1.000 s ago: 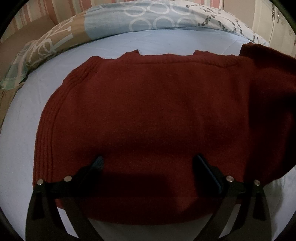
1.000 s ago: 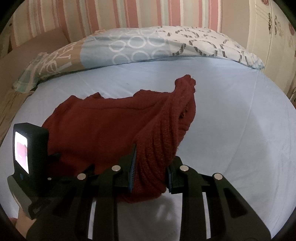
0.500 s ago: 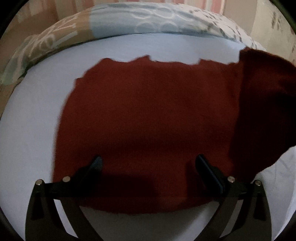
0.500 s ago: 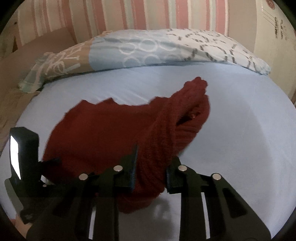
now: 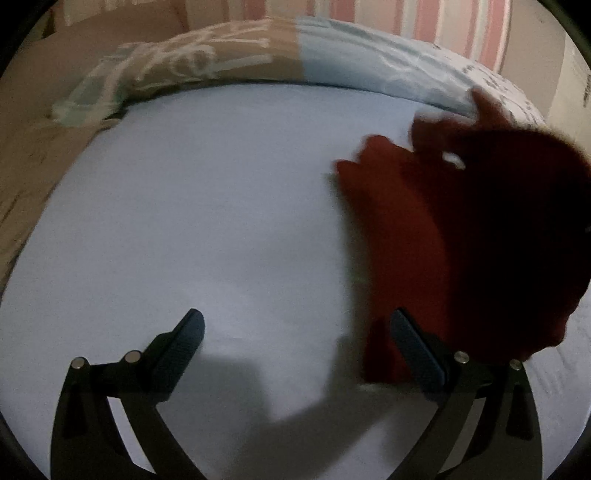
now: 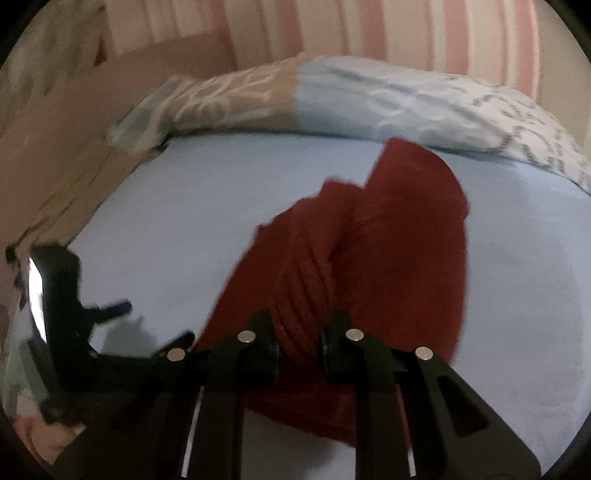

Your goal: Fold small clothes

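Right wrist view: the right gripper (image 6: 298, 347) pinches a bunched ribbed fold of the dark red sweater (image 6: 369, 258), the rest of which trails away over the pale blue sheet (image 6: 177, 206). Bare sheet lies left and right of it. At far left the left gripper (image 5: 295, 332) has its fingers spread wide over bare sheet, the sweater's edge at its right finger. Beyond, a patterned duvet (image 6: 369, 99) borders the sheet below a striped wall (image 6: 406, 29).

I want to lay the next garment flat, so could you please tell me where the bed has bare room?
Bare light blue sheet lies left of the dark red knitted sweater, up to the patterned duvet. The right side is crowded with the bunched sweater.
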`<move>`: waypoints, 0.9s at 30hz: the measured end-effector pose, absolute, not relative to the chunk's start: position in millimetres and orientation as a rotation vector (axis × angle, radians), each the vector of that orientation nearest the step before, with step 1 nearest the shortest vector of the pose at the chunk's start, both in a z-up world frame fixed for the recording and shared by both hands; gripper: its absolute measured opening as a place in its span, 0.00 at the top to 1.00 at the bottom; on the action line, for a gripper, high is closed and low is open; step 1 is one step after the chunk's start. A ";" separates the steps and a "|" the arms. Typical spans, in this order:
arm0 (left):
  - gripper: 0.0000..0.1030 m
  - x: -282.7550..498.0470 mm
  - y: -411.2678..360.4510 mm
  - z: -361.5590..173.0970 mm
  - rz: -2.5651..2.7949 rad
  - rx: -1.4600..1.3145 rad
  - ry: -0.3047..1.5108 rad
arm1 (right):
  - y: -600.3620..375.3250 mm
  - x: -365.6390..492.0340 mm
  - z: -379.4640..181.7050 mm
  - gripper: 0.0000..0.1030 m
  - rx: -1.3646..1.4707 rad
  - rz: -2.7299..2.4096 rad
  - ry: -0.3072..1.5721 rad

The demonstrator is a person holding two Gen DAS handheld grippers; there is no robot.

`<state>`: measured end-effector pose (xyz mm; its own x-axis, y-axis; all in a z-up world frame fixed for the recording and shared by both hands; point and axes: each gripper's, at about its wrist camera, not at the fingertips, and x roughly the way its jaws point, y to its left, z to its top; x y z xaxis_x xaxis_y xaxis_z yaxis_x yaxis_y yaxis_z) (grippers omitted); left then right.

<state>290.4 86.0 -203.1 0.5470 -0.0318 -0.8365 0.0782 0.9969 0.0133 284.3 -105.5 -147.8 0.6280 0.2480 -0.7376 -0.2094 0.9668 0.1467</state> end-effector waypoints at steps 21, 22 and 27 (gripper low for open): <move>0.02 280.9 105.4 -170.7 -0.125 -0.021 0.968 | -131.3 229.0 -152.8 0.10 0.002 0.304 0.886; 0.02 281.6 98.2 -168.7 -0.143 -0.020 0.964 | -145.4 227.3 -154.2 0.10 0.007 0.253 0.880; 0.02 284.3 43.6 -163.9 -0.244 0.026 0.938 | -201.6 235.1 -165.1 0.11 0.116 0.007 0.892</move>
<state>284.3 43.6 -163.9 0.5657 -0.1963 -0.8009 0.2187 0.9722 -0.0838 235.1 -201.6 -165.1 0.6281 0.0548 -0.7762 0.0418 0.9937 0.1039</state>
